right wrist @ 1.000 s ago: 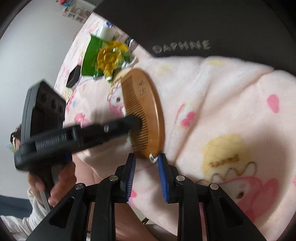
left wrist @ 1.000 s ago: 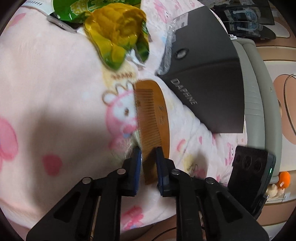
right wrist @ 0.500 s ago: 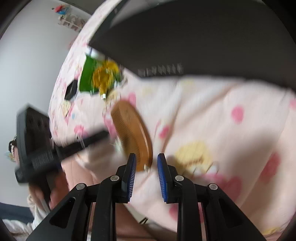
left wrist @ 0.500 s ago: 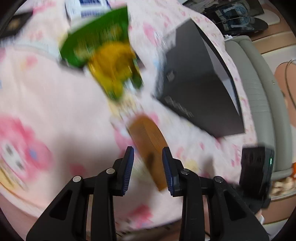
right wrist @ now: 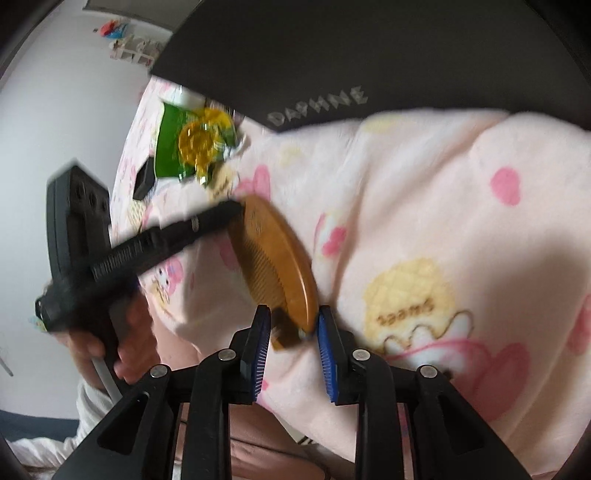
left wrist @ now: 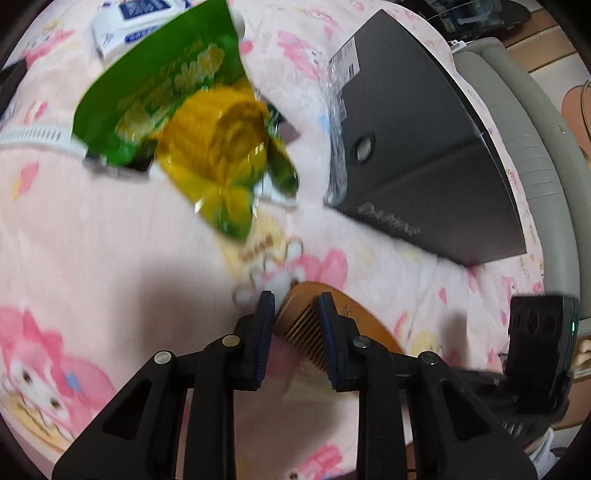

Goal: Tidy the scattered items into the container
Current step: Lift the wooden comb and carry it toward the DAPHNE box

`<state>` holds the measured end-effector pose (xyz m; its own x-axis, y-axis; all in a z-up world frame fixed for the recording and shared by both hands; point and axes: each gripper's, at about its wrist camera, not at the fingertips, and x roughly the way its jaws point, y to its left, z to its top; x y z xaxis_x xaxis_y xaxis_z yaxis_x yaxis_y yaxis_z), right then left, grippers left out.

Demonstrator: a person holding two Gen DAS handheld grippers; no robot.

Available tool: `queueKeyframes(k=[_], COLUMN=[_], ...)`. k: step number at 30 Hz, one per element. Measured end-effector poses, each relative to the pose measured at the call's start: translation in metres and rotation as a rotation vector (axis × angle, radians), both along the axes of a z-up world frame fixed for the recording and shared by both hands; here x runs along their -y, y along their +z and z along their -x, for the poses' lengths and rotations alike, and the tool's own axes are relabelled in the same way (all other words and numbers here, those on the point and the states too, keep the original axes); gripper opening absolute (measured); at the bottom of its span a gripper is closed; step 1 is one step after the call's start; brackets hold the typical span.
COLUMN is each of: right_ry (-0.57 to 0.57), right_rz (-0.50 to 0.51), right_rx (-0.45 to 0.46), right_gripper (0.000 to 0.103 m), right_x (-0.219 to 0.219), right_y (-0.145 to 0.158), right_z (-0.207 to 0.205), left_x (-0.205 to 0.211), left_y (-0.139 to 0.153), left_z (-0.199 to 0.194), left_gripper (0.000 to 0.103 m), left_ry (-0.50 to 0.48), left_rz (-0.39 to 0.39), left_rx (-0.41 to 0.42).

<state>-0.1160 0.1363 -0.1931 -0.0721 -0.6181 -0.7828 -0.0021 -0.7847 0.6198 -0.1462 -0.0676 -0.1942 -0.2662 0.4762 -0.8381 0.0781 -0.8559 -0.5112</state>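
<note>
A brown wooden comb (right wrist: 273, 258) lies on the pink cartoon blanket (right wrist: 424, 206). My right gripper (right wrist: 291, 325) has the comb's near end between its jaws; they are opening slightly and the pads do not clearly press it. My left gripper (left wrist: 295, 314) stands over the comb's (left wrist: 299, 325) far end, toothed edge between its jaws, which are closing without clamping. In the right wrist view the left gripper (right wrist: 234, 210) comes in from the left. The black DAPHNE box (left wrist: 424, 147) sits just beyond, lid shut. A green and yellow snack packet (left wrist: 192, 129) lies further up the blanket.
A white wipes pack (left wrist: 136, 22) and a white strap (left wrist: 33, 134) lie near the snack packet (right wrist: 192, 144). A small black item (right wrist: 144, 177) sits by it. A grey sofa edge (left wrist: 524, 110) runs behind the box (right wrist: 369, 55). A hand (right wrist: 122, 343) holds the left gripper.
The left jaws widened off the comb and moved up toward its far end. The right gripper advanced until the comb's near end sat between its jaws. The comb has turned a little.
</note>
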Motion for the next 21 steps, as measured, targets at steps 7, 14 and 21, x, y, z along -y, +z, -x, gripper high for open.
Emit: queueKeyframes(k=[7, 14, 21], right_ry=[-0.118, -0.217, -0.117], right_rz=[-0.041, -0.099, -0.060], right_rx=[-0.087, -0.097, -0.039], right_gripper=[0.024, 0.024, 0.026], right_x=[-0.030, -0.067, -0.044], right_y=[0.021, 0.033, 0.018], right_z=[0.012, 0.011, 0.005], left_x=[-0.007, 0.005, -0.004], left_y=[0.009, 0.008, -0.008], left_z=[-0.031, -0.013, -0.013], left_gripper=[0.023, 0.023, 0.033], left_ry=[-0.014, 0.014, -0.005], left_rz=[-0.062, -0.116, -0.112], left_rx=[0.038, 0.022, 0.092])
